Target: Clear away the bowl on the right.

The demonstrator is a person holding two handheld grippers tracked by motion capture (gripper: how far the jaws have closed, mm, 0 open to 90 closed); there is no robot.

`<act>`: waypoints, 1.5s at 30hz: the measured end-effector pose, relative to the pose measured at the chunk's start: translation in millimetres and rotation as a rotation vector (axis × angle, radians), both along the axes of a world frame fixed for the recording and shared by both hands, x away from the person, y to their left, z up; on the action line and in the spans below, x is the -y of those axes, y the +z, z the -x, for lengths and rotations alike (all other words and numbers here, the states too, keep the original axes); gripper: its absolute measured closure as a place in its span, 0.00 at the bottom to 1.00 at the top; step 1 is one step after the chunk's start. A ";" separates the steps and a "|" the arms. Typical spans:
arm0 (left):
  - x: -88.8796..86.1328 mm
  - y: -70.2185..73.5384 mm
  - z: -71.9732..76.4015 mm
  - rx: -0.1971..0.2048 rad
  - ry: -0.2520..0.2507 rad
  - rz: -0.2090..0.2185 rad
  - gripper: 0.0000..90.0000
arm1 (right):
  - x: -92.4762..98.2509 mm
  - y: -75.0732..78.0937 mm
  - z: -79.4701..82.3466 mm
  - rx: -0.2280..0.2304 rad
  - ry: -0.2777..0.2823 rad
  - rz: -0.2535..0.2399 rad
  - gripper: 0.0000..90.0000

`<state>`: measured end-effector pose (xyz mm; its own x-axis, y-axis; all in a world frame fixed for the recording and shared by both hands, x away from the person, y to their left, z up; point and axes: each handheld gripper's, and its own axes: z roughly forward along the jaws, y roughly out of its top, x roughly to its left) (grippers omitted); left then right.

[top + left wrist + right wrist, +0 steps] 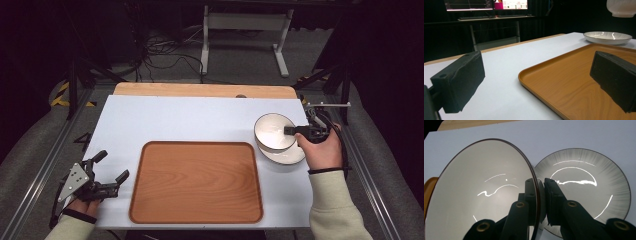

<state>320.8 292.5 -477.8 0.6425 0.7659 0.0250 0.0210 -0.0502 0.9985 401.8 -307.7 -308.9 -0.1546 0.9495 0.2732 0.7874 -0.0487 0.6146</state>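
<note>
High view: right claw (289, 130) grips the bowl (272, 132) rim above the plate (292, 155); left claw (111, 172) rests released.

A white table (175, 120) stands over a grey floor (240, 60), with tangled cables (160, 52) and lit monitors (486, 4) beyond it
</note>
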 end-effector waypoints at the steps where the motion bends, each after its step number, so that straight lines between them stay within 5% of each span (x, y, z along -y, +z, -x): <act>1: 0.0 0.0 0.0 0.000 0.000 0.000 0.00 | -2.3 0.4 0.6 -0.001 0.006 -0.001 0.91; 27: -0.2 0.1 0.2 0.000 -0.001 -0.003 0.00 | -81.2 13.0 12.7 -0.035 0.175 0.016 0.90; 45: -0.3 0.1 0.2 0.000 -0.002 -0.004 0.00 | -127.1 13.7 18.2 -0.044 0.292 -0.017 0.90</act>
